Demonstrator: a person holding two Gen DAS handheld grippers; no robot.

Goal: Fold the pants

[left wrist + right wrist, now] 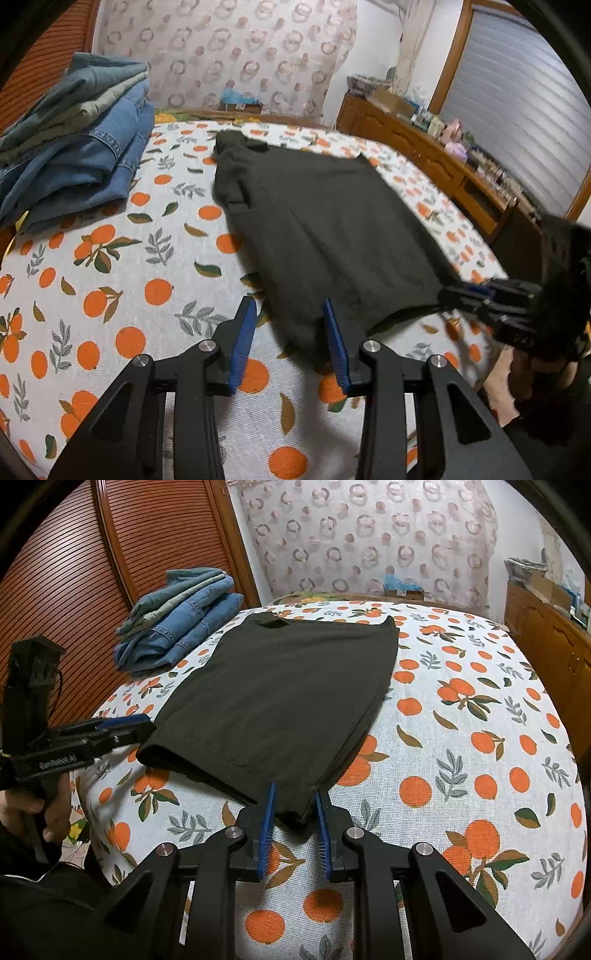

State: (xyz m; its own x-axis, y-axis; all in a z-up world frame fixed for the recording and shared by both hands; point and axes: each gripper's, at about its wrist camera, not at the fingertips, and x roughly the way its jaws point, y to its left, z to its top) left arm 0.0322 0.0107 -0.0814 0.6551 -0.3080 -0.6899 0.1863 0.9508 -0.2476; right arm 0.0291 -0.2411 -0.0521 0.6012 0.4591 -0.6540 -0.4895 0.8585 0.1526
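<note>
My left gripper (290,332) stands wide, the near left corner of the pants (325,229) lying between its jaws but not pinched. My right gripper (295,819) is narrower yet still parted, straddling the near right corner. The pants stretch flat away from both jaws across the bed (461,738), with folded jeans (184,627) far beyond my left jaws. To fold well, I judge I should slide both lower pads fully under the hem, close on all layers evenly, then lift both corners together and carry them level toward the far edge. Pale lettering on my left gripper's side is too blurred to read.
</note>
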